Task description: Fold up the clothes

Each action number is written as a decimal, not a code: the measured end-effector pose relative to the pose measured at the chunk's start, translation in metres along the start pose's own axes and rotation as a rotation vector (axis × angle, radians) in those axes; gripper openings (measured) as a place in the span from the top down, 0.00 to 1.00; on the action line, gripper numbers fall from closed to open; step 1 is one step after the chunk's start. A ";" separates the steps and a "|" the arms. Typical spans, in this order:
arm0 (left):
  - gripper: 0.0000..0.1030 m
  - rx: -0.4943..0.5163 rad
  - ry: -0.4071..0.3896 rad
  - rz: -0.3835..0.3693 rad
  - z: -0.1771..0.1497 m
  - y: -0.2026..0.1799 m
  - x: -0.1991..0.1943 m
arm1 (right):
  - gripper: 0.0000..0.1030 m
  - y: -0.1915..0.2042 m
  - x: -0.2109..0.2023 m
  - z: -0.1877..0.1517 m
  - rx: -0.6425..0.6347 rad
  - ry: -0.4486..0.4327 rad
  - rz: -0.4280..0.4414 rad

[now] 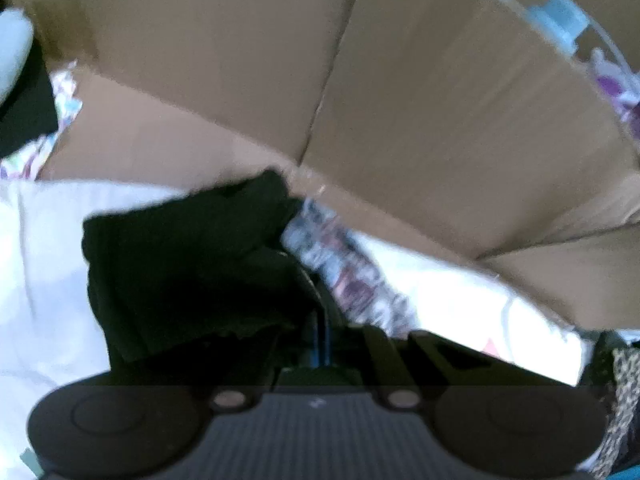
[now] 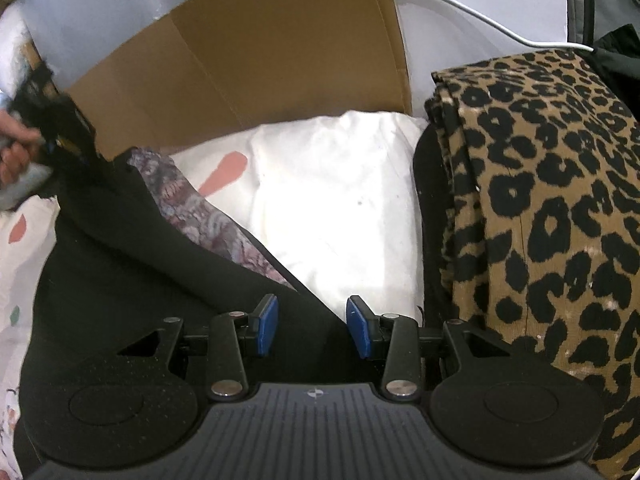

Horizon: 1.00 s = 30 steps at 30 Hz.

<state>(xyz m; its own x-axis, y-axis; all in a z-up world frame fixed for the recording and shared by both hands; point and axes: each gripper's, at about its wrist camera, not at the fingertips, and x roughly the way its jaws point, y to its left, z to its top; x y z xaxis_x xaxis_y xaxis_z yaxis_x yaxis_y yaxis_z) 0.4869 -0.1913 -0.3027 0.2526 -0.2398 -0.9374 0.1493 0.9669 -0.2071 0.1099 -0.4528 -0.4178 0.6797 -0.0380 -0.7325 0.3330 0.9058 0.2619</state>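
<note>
A black garment (image 1: 180, 264) with a floral-patterned inner side (image 1: 348, 272) lies on white bedding. My left gripper (image 1: 322, 336) is shut on an edge of it, blue pads pressed together, the picture blurred. In the right wrist view the same black garment (image 2: 120, 264) runs up to the left gripper (image 2: 66, 136) at the far left, held by a hand (image 2: 12, 156). My right gripper (image 2: 313, 326) stands open low over the garment's near part. Black cloth shows in the gap, and the blue pads (image 2: 266, 324) do not press on it.
A brown cardboard box (image 2: 260, 60) stands open just behind the garment. A folded leopard-print garment (image 2: 540, 220) is draped at the right. A white pillow (image 2: 340, 200) lies in the middle, spotted bedding (image 2: 24, 240) at the left. A white cable (image 2: 460, 4) crosses the back.
</note>
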 end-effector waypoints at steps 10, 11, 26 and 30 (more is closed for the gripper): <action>0.97 0.020 -0.060 -0.015 0.017 -0.020 -0.003 | 0.63 -0.004 0.003 -0.012 -0.028 0.031 -0.043; 0.97 0.015 -0.062 -0.015 0.017 -0.021 0.000 | 0.63 -0.005 0.003 -0.012 -0.026 0.033 -0.044; 0.97 0.005 -0.054 -0.001 0.023 -0.025 0.053 | 0.67 -0.012 0.004 -0.008 0.007 0.061 -0.033; 0.91 -0.023 -0.053 -0.024 0.026 -0.022 0.050 | 0.67 -0.013 0.004 -0.008 0.000 0.071 -0.030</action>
<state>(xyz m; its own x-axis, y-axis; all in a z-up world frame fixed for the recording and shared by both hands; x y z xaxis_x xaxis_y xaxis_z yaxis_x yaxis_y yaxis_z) 0.5209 -0.2267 -0.3373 0.2998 -0.2665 -0.9160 0.1341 0.9624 -0.2361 0.1038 -0.4611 -0.4290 0.6211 -0.0350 -0.7829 0.3526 0.9046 0.2393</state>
